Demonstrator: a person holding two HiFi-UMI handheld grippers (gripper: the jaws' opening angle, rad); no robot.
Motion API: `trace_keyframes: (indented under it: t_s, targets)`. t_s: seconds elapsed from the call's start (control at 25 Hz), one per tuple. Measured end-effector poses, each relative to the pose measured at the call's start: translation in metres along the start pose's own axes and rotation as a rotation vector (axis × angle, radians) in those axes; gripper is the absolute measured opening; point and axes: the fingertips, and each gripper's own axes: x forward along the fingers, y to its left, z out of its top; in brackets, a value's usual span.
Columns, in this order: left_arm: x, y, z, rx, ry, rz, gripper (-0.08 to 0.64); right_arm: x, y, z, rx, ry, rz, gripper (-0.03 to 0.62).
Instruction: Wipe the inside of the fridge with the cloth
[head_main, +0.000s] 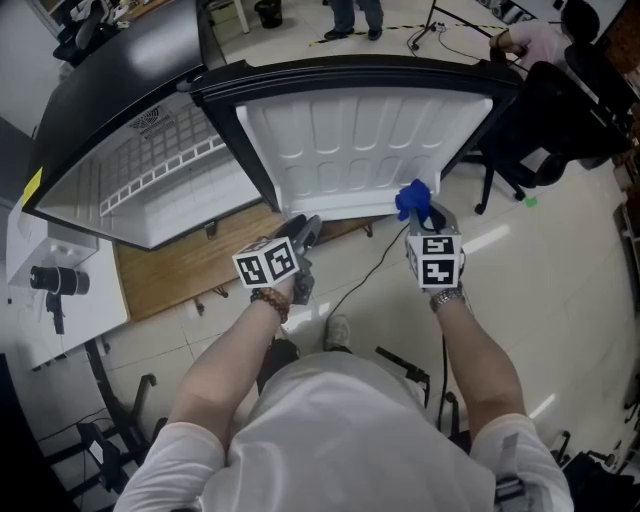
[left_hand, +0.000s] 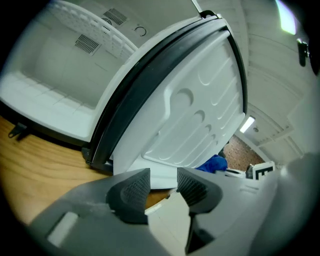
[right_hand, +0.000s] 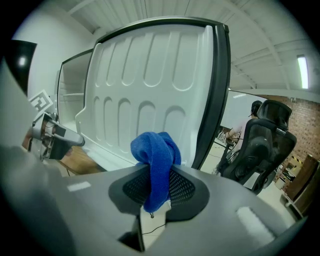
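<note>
The small fridge stands open: its white interior (head_main: 160, 190) is at the left and its door (head_main: 360, 150), with a ribbed white inner liner, swings toward me. A blue cloth (head_main: 412, 198) is bunched between the jaws of my right gripper (head_main: 427, 216), just in front of the door's lower edge. In the right gripper view the cloth (right_hand: 155, 152) hangs between the pads, with the door liner (right_hand: 145, 95) close behind it. My left gripper (head_main: 307, 230) is open and holds nothing, near the door's lower left corner. Its view shows the door (left_hand: 195, 115), the interior (left_hand: 50, 75) and the cloth (left_hand: 214, 163).
A wooden board (head_main: 170, 270) lies under the fridge. A black office chair (head_main: 560, 110) stands right of the door. At the left a white table (head_main: 70, 320) carries a camera (head_main: 55, 282). A cable (head_main: 370, 270) runs across the floor, and a person's legs (head_main: 355, 15) show at the far side.
</note>
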Motion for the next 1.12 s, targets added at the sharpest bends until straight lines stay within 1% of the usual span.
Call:
trace_keyframes:
  t_s: [0.2,0.32,0.44,0.52,0.68,0.8,0.96,1.12]
  targets:
    - [0.004,0.001,0.007,-0.083,-0.041,-0.027,0.167,0.000,-0.004,-0.001,0.006,0.000,-0.005,0.067]
    - [0.005,-0.004,0.014,-0.147,-0.081,-0.063,0.170,-0.002,-0.004,0.000,0.007,-0.005,-0.003,0.067]
    - [0.006,-0.006,0.019,-0.214,-0.124,-0.093,0.173,-0.006,0.000,0.006,0.003,-0.023,0.008,0.067]
    - [0.006,-0.006,0.021,-0.245,-0.148,-0.106,0.173,-0.014,0.003,0.013,-0.001,-0.039,0.016,0.067]
    - [0.004,-0.010,0.022,-0.254,-0.186,-0.128,0.170,-0.031,0.014,0.028,-0.003,-0.090,0.042,0.067]
    - [0.003,-0.009,0.019,-0.261,-0.193,-0.131,0.164,-0.042,0.029,0.037,-0.012,-0.117,0.075,0.067]
    - [0.008,-0.009,0.018,-0.308,-0.190,-0.150,0.167,-0.048,0.044,0.041,-0.027,-0.127,0.103,0.067]
    - [0.012,-0.006,0.017,-0.353,-0.212,-0.136,0.172,-0.050,0.056,0.040,-0.049,-0.118,0.125,0.067]
